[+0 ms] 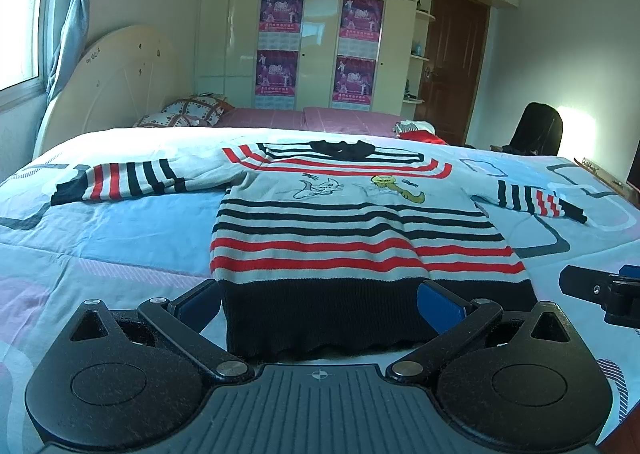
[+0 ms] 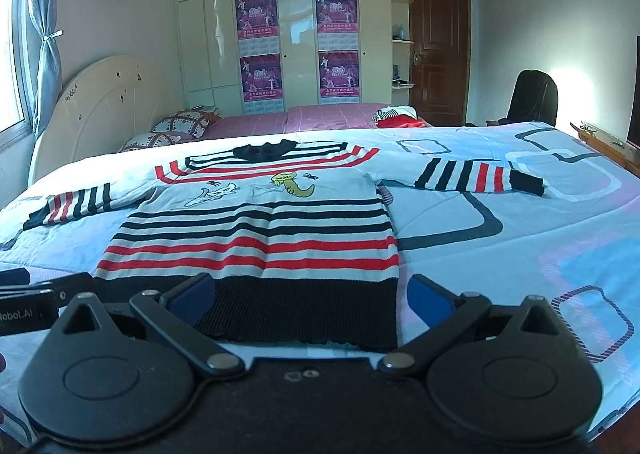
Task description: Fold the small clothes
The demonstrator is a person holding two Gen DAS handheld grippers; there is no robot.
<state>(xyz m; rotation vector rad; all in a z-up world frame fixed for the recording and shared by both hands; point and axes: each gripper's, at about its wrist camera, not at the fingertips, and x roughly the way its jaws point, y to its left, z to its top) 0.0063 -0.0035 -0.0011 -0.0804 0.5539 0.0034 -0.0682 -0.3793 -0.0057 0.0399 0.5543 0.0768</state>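
Observation:
A small striped sweater point(image 1: 344, 230), white with black and red stripes, a black hem and cat drawings on the chest, lies flat on the bed with both sleeves spread out. It also shows in the right wrist view point(image 2: 256, 238). My left gripper point(image 1: 320, 304) is open, its blue pads either side of the black hem near its left part. My right gripper point(image 2: 310, 300) is open over the hem's right part, its right pad beyond the sweater's right edge. The right gripper's side shows in the left wrist view point(image 1: 600, 290).
The bed has a light blue patterned quilt point(image 1: 120, 230). Pillows point(image 1: 188, 112) lie by the cream headboard point(image 1: 112, 82). A small pile of clothes point(image 2: 396, 116) sits on the pink sheet behind. A dark chair point(image 2: 534, 98) and a wooden ledge point(image 2: 608, 144) stand to the right.

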